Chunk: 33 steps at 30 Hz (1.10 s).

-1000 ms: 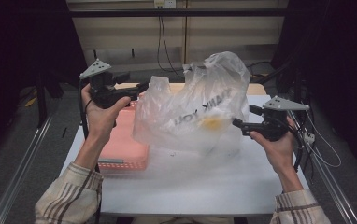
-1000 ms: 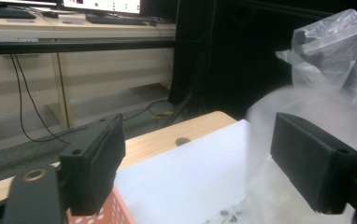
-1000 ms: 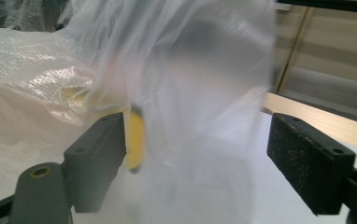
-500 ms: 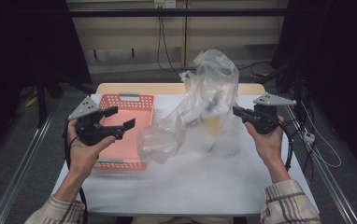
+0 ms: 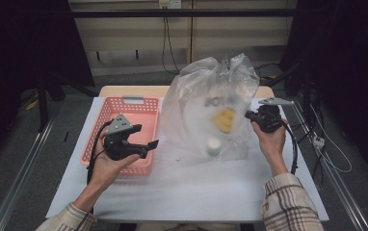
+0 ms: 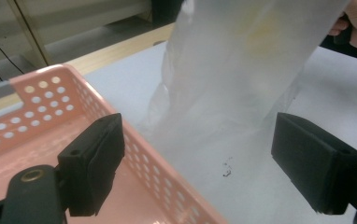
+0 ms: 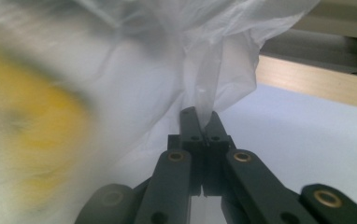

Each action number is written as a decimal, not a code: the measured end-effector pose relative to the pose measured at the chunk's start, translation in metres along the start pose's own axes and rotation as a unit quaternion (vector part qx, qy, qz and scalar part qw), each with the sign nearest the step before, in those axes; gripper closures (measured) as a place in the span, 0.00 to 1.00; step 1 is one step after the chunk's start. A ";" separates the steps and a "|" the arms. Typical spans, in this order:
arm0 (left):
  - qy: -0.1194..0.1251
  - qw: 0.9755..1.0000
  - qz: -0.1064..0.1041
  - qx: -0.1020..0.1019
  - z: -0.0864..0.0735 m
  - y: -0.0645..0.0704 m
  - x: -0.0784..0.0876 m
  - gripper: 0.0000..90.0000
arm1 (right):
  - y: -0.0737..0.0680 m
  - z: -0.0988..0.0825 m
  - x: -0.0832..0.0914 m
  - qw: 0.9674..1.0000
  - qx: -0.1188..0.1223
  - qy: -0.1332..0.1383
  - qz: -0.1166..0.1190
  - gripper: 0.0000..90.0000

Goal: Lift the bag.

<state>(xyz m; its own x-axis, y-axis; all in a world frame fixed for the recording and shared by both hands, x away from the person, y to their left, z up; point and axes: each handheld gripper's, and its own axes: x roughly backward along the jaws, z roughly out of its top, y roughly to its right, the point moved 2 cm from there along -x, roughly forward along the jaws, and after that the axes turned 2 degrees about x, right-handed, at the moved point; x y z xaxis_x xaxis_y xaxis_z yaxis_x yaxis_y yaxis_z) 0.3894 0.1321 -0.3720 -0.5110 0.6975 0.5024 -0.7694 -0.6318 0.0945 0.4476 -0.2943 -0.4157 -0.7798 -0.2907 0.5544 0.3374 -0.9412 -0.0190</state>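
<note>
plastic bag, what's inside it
Through the clear plastic bag a blurred yellow thing shows midway up and a small white round thing near the bottom. The cloudy film hides what they are, and anything else inside.

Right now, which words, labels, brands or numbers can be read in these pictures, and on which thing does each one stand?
No text can be read for certain.
Plastic bag: dark print on its upper front in the high view, too blurred to read.
Yellow thing inside the bag: no readable marking, blurred.
Small white thing inside the bag: nothing readable.
Pink basket: no lettering.
Left gripper and right gripper: no lettering that I can see.
</note>
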 end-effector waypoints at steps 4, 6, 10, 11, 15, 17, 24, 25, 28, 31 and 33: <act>0.002 1.000 0.001 0.001 -0.001 0.004 -0.007 0.19 | 0.003 -0.012 -0.007 1.000 -0.007 -0.014 0.003 1.00; 0.006 1.000 0.002 0.005 0.001 0.007 -0.010 0.19 | 0.003 -0.013 -0.004 1.000 -0.009 -0.011 0.003 0.84; 0.005 1.000 0.002 0.002 0.000 0.009 -0.010 0.18 | 0.001 -0.012 0.015 1.000 -0.011 0.010 0.013 0.59; 0.006 1.000 0.004 0.004 0.000 0.009 -0.009 0.18 | 0.001 -0.012 0.021 0.999 -0.019 0.018 0.021 0.54; 0.010 1.000 0.011 0.004 -0.002 0.009 -0.006 0.17 | 0.001 -0.014 0.044 0.998 -0.029 0.038 0.034 0.43; 0.012 1.000 0.014 0.005 -0.002 0.010 -0.003 0.17 | -0.002 -0.018 0.053 0.998 -0.032 0.042 0.046 0.40; 0.020 1.000 0.020 0.002 -0.013 0.014 0.010 0.16 | -0.020 -0.035 0.076 0.998 -0.017 0.036 0.057 0.27; 0.020 1.000 0.021 0.007 -0.016 0.015 0.012 0.16 | -0.022 -0.037 0.080 0.997 -0.020 0.036 0.059 0.27; 0.023 0.999 0.027 0.011 -0.024 0.015 0.019 0.15 | -0.028 -0.045 0.086 0.997 -0.017 0.034 0.062 0.24; 0.027 0.999 0.028 0.018 -0.030 0.016 0.027 0.15 | -0.035 -0.052 0.092 0.997 -0.017 0.034 0.069 0.22; 0.027 0.999 0.029 0.016 -0.033 0.018 0.032 0.13 | -0.039 -0.055 0.096 0.996 -0.016 0.034 0.075 0.21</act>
<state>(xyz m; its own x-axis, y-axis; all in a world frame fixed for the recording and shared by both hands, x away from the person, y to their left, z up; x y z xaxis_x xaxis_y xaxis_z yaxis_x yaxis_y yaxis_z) 0.3461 0.1541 -0.3822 -0.5742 0.6766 0.4610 -0.7264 -0.6808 0.0943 0.3308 -0.2947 -0.4072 -0.7565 -0.4380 0.4856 0.4358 -0.8913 -0.1250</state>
